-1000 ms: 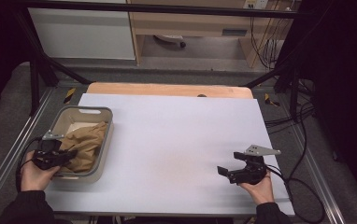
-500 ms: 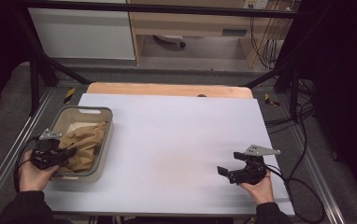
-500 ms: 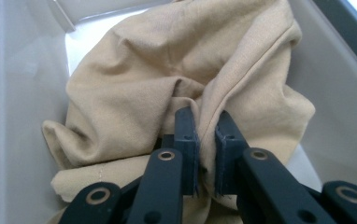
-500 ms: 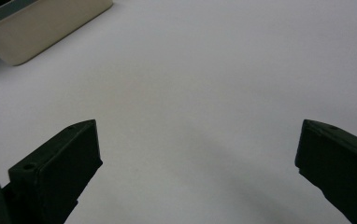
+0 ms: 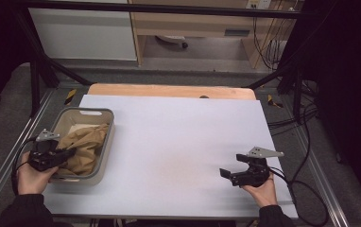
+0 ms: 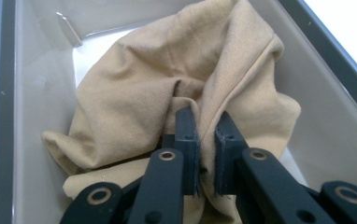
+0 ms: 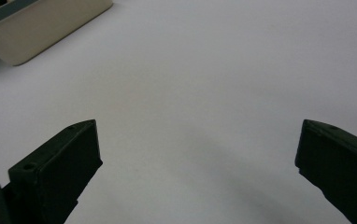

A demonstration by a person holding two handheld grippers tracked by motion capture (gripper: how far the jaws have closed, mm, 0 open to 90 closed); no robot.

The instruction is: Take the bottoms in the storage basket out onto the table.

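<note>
Left claw: your left claw was clamped on a fold of the tan cloth; the pinched part was hidden between the pads.
Cloth: it lay bunched inside the grey bin, at the left edge of the bench; its lower end was cut off behind the claw in the left gripper view.
Right claw: your right claw rested wide and empty on the bare bench, well apart from the bin.
Bin in right gripper view: one blurred corner.
</note>
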